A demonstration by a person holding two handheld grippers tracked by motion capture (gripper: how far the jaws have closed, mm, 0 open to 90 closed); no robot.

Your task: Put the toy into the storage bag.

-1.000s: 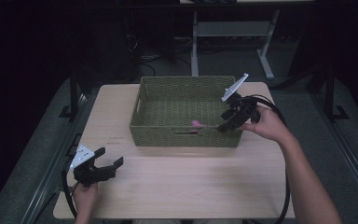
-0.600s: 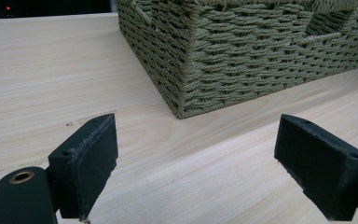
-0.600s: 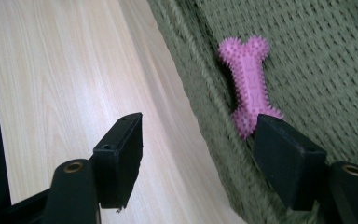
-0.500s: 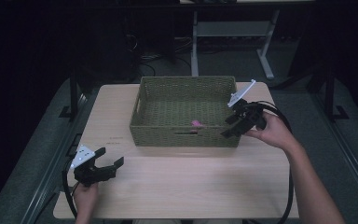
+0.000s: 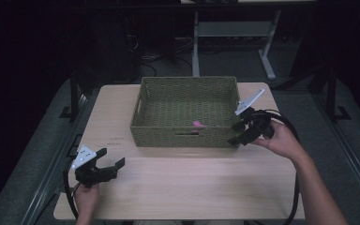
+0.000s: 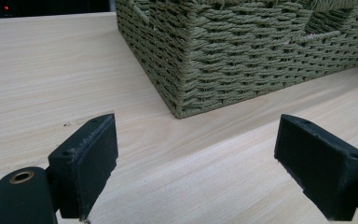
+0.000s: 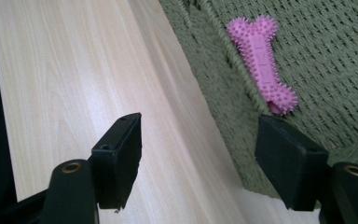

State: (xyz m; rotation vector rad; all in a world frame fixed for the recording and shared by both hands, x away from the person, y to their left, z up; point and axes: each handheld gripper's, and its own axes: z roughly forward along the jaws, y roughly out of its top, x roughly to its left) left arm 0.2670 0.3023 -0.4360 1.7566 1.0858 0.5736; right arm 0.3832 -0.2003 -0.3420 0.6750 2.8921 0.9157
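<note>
A green woven basket (image 5: 185, 84) stands at the middle back of the wooden table (image 5: 183, 183). Inside it, near the front wall, lies a pink spiky bone toy (image 5: 198, 124) (image 7: 262, 65). My right gripper (image 5: 238, 133) hovers at the basket's front right corner, jaws open with nothing between them; in the right gripper view its jaws straddle the basket's rim (image 7: 223, 88). My left gripper (image 5: 110, 158) rests open at the table's front left corner, pointing toward the basket's near corner (image 6: 179, 70).
Beyond the table stands a white desk frame (image 5: 229, 28) with cables on the dark floor. Black cables (image 5: 290, 126) trail from both grippers. Bare tabletop stretches between the left gripper and the basket.
My right gripper has drawn back out of the basket, toward the right and the table's front, empty. The pink toy stays in the basket. The left gripper has not moved.
</note>
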